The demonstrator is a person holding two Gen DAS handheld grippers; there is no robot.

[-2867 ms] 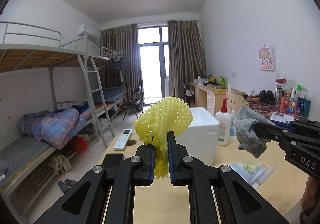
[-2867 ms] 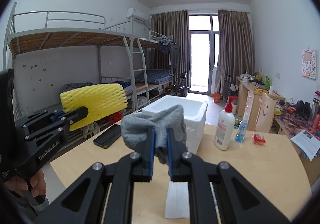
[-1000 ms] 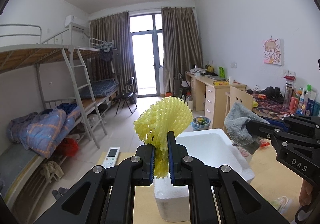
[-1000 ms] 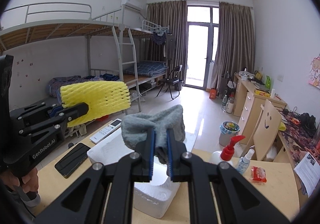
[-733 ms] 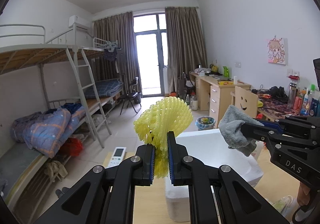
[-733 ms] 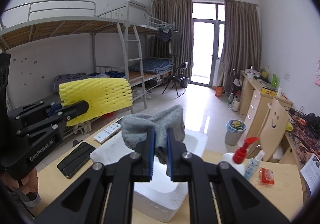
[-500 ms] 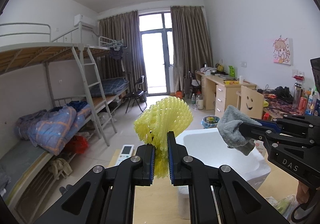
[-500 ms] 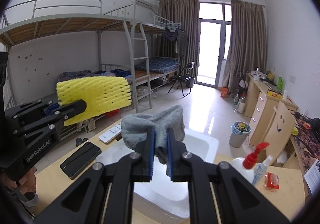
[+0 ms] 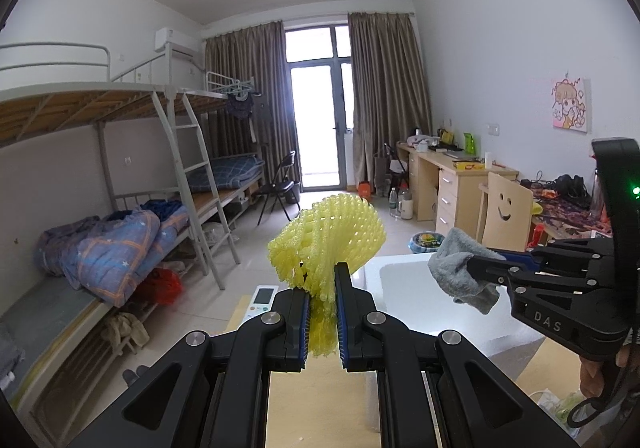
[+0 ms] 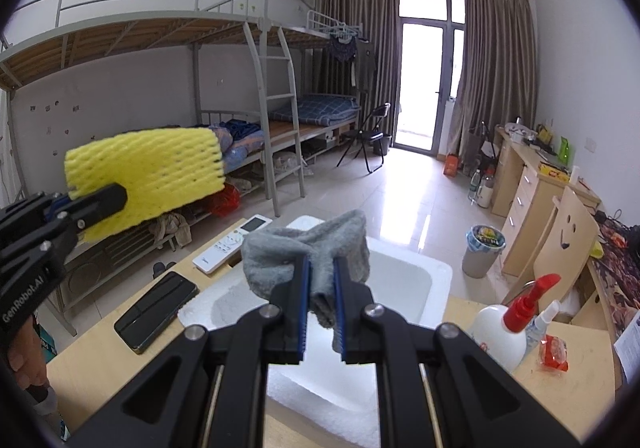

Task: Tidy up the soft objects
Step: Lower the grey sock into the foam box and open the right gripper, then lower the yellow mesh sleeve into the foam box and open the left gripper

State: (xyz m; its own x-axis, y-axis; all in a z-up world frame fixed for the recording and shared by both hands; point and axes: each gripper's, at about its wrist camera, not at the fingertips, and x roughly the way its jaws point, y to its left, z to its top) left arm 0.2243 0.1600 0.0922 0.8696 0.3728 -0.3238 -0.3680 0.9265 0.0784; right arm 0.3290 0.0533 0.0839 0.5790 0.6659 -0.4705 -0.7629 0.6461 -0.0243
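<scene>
My left gripper [image 9: 322,290] is shut on a yellow foam net sleeve [image 9: 332,240], which fans out above its jaws; from the right wrist view the same yellow foam net [image 10: 148,172] shows at the left. My right gripper [image 10: 321,280] is shut on a grey sock [image 10: 308,252], held over the open white foam box [image 10: 400,288] on the wooden table [image 10: 100,360]. In the left wrist view the grey sock [image 9: 460,272] hangs at the right gripper's tip above the foam box [image 9: 412,288].
A black phone [image 10: 156,312] and a white remote [image 10: 232,244] lie left of the box. A white pump bottle [image 10: 504,332], a small spray bottle and a red packet [image 10: 554,352] stand to its right. Bunk beds, desks and a chair fill the room beyond.
Both grippers have drifted over the table, and the foam box now sits lower and closer under the sock. Both grips are unchanged.
</scene>
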